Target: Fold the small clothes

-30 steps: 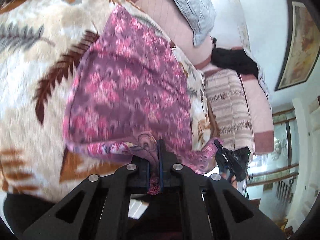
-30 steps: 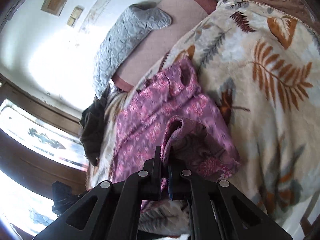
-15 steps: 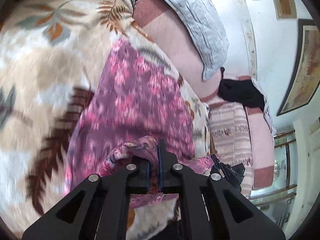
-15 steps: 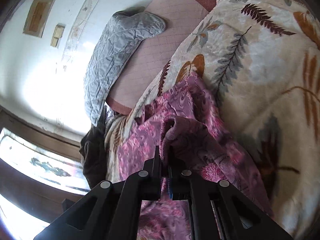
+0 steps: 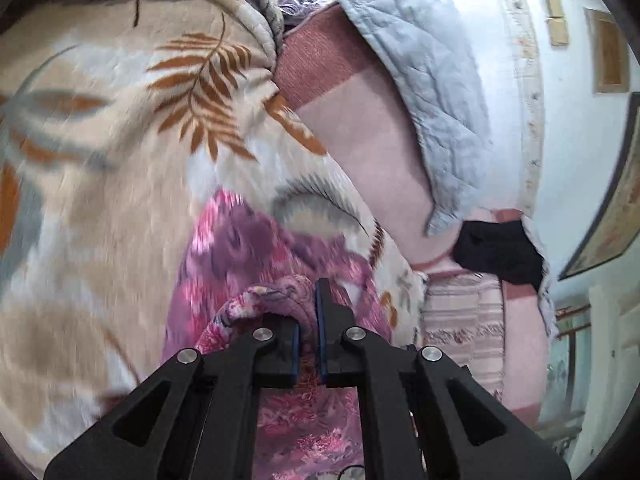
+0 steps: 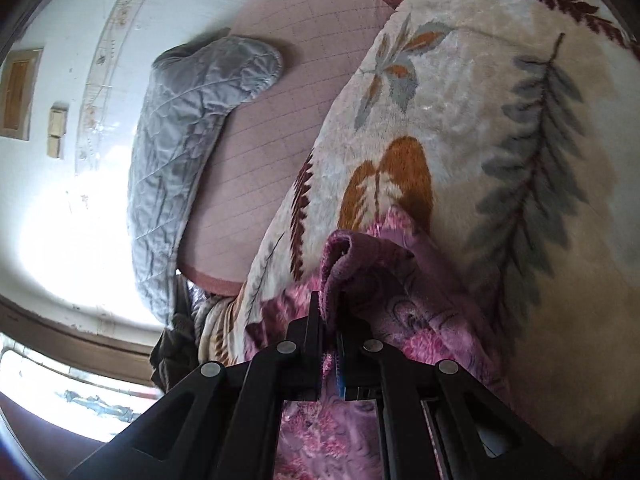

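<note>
Change: since a second ago you have carried both pinched edges of the pink floral garment (image 5: 256, 252) forward over itself.
Left gripper (image 5: 307, 336): your jaws clamp a rolled fold of it.
Right gripper (image 6: 329, 332): jaws narrow, pinching a raised fold (image 6: 340, 252).
Garment: lies doubled on the leaf-print blanket (image 5: 120, 152) on the bed.
Beyond: grey quilted pillow (image 6: 188, 136) against the pink headboard (image 6: 288, 92).

The pink cloth (image 5: 240, 256) has been pulled forward over itself, so far less of it is seen past the jaws of the left gripper (image 5: 307, 320). In the right gripper (image 6: 329, 320), the held fold has been carried nearer the leaf blanket (image 6: 500, 160).
</note>
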The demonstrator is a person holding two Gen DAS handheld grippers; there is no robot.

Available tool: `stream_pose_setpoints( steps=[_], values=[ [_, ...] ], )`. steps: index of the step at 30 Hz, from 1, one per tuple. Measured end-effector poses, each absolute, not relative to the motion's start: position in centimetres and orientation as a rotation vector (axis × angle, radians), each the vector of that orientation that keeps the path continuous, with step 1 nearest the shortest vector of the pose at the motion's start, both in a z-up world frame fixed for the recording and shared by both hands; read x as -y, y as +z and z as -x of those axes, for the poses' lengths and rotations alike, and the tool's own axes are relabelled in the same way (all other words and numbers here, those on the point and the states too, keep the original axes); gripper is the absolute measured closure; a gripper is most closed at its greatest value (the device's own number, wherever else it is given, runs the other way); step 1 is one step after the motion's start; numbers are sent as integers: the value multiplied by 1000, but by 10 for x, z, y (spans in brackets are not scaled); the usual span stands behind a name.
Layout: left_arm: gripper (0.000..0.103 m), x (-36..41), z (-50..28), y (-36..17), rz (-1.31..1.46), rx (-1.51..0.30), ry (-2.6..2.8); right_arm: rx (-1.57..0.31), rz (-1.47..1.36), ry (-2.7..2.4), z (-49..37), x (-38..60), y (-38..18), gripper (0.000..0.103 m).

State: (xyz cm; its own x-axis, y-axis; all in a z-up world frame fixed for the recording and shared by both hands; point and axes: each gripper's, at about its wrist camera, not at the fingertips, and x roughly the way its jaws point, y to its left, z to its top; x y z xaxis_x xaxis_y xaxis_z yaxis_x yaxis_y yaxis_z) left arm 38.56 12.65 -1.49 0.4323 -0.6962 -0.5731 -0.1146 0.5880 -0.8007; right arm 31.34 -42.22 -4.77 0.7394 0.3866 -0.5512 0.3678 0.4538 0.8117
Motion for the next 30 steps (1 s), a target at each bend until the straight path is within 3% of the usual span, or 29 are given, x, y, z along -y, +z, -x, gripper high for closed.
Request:
stream_pose_setpoints(
  steps=[1,5,8,9,10,12,22,24,26,27,28,30],
  values=[
    [99,-126,-393,-18,889,-1102,-414,-795,-1145,7,-320,423,-51,93],
    [99,-126,-410,-27,912,-1178,-404,-862,-1197,-20,-339,428,-53,89],
    [94,-136,-413,-21,1007,-1146,-426,-740,-1192,-25,-341,446,-26,79],
    [85,-141,-413,-20,1056,-1125,-433,-700,-1181,-45,-339,454,-18,68],
    [68,-145,-412,-19,1087,-1104,-421,-671,-1165,-65,-335,460,-10,61],
    [48,-155,-409,-18,1097,-1072,-370,-657,-1107,-98,-328,470,-1,59],
    [45,-152,-405,-44,928,-1189,-367,-882,-820,-103,-333,448,-40,56],
    [39,-142,-404,-50,903,-1224,-385,-915,-804,-80,-343,437,-53,56],
    [40,-134,-404,-50,867,-1230,-387,-913,-754,-83,-347,426,-53,61],
    [44,-131,-405,-47,841,-1221,-386,-896,-705,-85,-348,420,-49,83],
    [67,-128,-406,-41,799,-1196,-384,-881,-649,-70,-351,416,-43,96],
    [98,-123,-409,-31,713,-1152,-384,-828,-604,-66,-350,413,-28,96]
  ],
)
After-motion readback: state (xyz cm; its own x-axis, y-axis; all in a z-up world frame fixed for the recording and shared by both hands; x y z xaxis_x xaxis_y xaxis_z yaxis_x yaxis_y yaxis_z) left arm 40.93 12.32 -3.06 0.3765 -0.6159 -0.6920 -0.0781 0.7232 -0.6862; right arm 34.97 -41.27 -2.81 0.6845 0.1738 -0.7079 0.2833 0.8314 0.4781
